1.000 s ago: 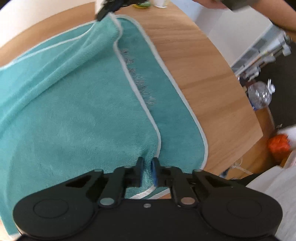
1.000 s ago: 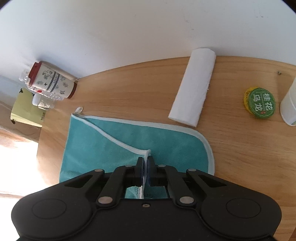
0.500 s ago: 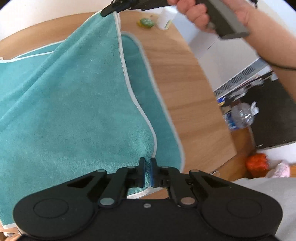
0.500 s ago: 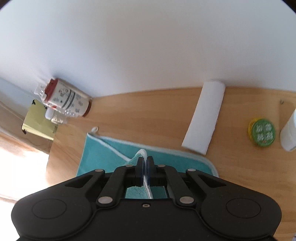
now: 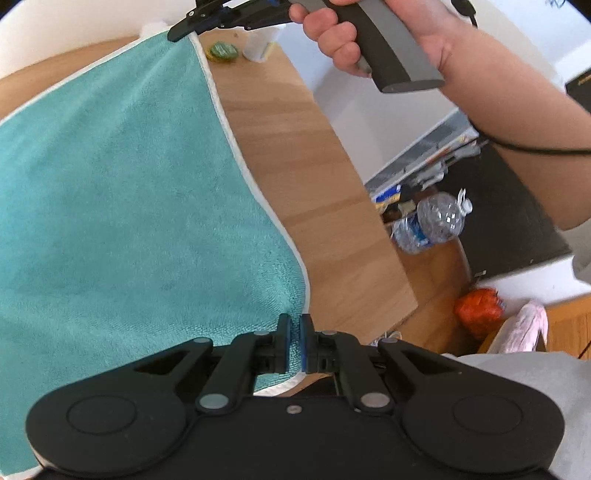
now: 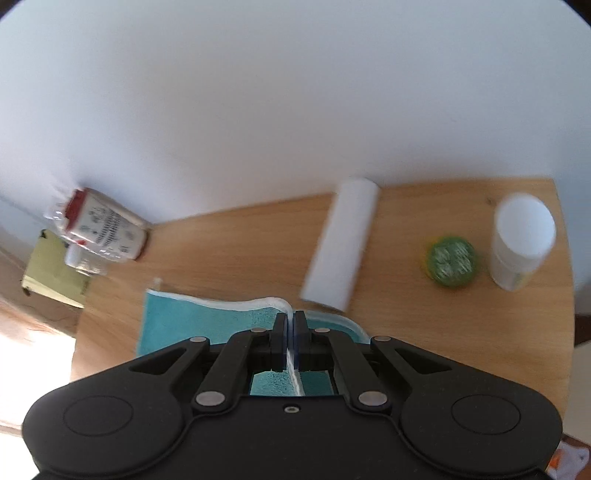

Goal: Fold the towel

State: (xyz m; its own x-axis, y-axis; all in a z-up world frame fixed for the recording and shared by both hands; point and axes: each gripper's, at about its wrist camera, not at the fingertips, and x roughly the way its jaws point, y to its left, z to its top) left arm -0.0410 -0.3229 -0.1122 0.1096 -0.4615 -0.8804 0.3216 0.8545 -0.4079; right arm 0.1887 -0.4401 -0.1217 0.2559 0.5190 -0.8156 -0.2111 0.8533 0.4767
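Observation:
A teal towel (image 5: 122, 192) with white trim hangs stretched between both grippers above the wooden table (image 5: 295, 155). My left gripper (image 5: 294, 325) is shut on the towel's near corner. In the left wrist view the right gripper (image 5: 177, 35), held by a hand (image 5: 332, 40), pinches the far corner at the top. In the right wrist view my right gripper (image 6: 290, 320) is shut on the white hem, with the towel (image 6: 207, 321) sloping down to the table behind it.
On the table (image 6: 240, 240) lie a white roll (image 6: 341, 245), a green round lid (image 6: 450, 260) and a white bottle (image 6: 521, 240). A patterned cup (image 6: 105, 225) lies at the left edge. On the floor are a plastic bottle (image 5: 432, 221) and an orange bag (image 5: 478, 310).
Both grippers have lifted the towel's held edge up off the table; the upper layer is now raised and stretched, hiding the layer beneath. The right wrist view has swung right.

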